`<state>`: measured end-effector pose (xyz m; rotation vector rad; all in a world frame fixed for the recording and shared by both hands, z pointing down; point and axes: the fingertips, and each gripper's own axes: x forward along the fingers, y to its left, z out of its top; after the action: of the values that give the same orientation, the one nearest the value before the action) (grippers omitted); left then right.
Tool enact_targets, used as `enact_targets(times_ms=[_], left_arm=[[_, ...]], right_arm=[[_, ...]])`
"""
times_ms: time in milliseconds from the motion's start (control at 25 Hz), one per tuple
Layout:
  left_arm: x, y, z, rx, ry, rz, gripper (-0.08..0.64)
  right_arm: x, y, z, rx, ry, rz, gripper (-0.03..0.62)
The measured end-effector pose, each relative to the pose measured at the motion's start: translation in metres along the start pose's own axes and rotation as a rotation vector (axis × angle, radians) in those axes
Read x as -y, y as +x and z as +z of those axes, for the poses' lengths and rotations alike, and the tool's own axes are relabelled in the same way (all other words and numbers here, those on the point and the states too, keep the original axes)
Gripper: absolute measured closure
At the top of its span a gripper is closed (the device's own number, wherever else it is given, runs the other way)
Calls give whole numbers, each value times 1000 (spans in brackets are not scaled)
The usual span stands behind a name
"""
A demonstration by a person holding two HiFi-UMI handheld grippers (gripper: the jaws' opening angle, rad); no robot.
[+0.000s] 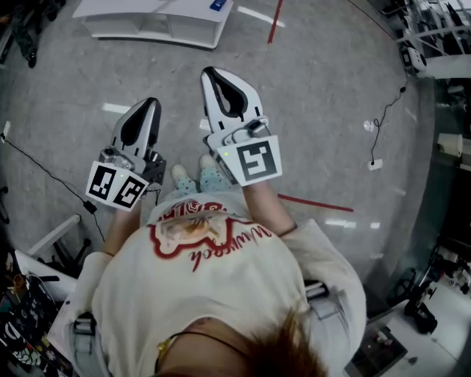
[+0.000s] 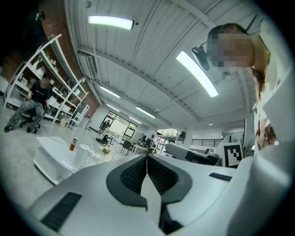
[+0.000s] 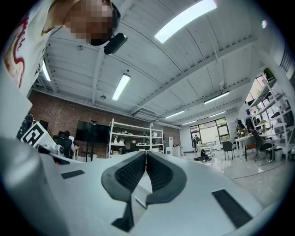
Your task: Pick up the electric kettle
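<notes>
Underfoot lies a grey polished floor (image 1: 331,110) crossed by a red tape line (image 1: 276,20), in a large workshop hall with strip lights (image 2: 196,73) on a white panelled ceiling. Both tools are held out at about waist height, side by side and apart, each pointing a little above level.

The left gripper (image 2: 147,157) has its jaws pressed together, the ribbed black pads meeting along one seam with nothing between them. It touches nothing. The right gripper (image 3: 145,153) is likewise fully closed and empty, its pads meeting tip to tip. In the head view the left gripper (image 1: 151,104) sits a little lower in the frame than the right gripper (image 1: 212,74), with the person's socked feet showing between them.

Ahead of the left gripper and off to its left stands a low white table (image 2: 48,161). The electric kettle (image 2: 81,156), white and upright, stands on it, well apart from both grippers. Just beyond the kettle on the same table is a small bottle (image 2: 73,144) with brownish contents; what the kettle holds cannot be seen.

Further left of that gripper, white shelving (image 2: 55,87) lines a brick wall, and a person (image 2: 32,103) sits beside it. Ahead of the right gripper are a brick wall (image 3: 60,117), a dark screen (image 3: 92,132), white shelves (image 3: 133,136) and, to its right, bright windows (image 3: 209,129) with chairs (image 3: 227,148).
</notes>
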<state>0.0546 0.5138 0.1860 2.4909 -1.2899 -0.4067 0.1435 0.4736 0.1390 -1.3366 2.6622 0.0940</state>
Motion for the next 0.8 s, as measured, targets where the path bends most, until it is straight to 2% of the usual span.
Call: enact_targets(times_ms=[400, 600, 800], left_arm=[[13, 28, 2, 47, 14, 49, 546], [20, 38, 4, 94, 1, 76, 547], [16, 51, 3, 79, 59, 100, 546]], right_arm=[[31, 6, 1, -32, -12, 68, 575], [47, 11, 2, 11, 6, 90, 575], [58, 22, -2, 8, 18, 107, 575]])
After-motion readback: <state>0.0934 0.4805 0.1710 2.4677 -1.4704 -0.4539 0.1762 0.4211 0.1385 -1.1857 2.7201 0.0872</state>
